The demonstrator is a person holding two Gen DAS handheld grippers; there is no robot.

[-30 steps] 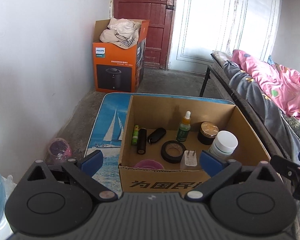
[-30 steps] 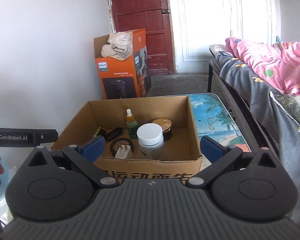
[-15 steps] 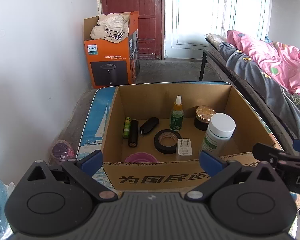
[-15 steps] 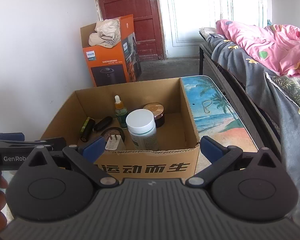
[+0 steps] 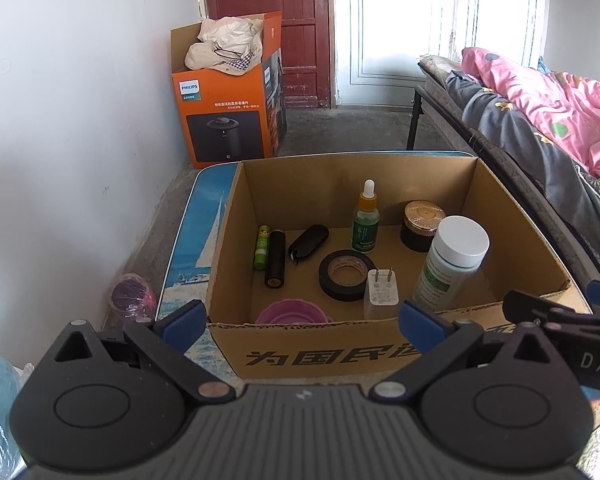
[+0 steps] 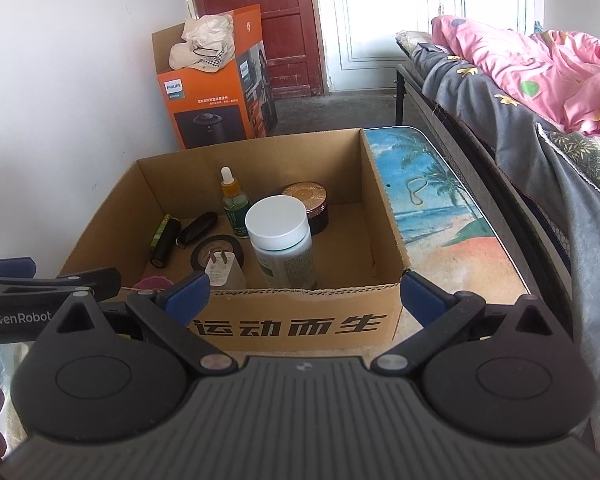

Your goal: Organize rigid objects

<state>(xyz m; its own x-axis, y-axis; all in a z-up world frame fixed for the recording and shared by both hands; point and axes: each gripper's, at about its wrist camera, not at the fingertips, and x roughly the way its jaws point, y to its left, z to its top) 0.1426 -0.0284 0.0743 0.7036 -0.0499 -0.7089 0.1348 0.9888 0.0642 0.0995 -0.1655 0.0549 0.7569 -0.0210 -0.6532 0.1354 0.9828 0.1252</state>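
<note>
Left wrist view: box (image 5: 512, 240) on table (image 5: 196, 248), left gripper (image 5: 302, 322) and right gripper (image 6: 304, 292) both spread wide before its near wall — inside, white-capped bottle (image 5: 452, 260), tape (image 5: 346, 274), dropper (image 5: 365, 220), charger (image 5: 381, 292) touching tape.

An open brown cardboard box (image 5: 512, 216) is sitting on the low picture-printed bench (image 5: 198, 240), with a strip of bench lying bare at its left and, in the right wrist view, at its right. Inside, a slim green battery (image 5: 261, 247) and a black cylindrical battery (image 5: 276, 259) are lying side by side at the left. A black key fob (image 5: 309, 242) is lying right of them. A green glass dropper bottle (image 5: 365, 219) is standing at the far middle, with a dark jar with a gold lid (image 5: 423, 225) to its right. A roll of black tape (image 5: 344, 274) is lying nearer, a white plug adapter (image 5: 381, 291) touching its right edge. A white-capped plastic bottle (image 5: 452, 264) is standing at the near right, and a pink ribbed cup (image 5: 291, 314) is sitting against the near wall. An orange printed carton (image 5: 224, 116) is standing on the floor beyond the bench at the far left, and a bed (image 5: 540, 128) is running along the right.
</note>
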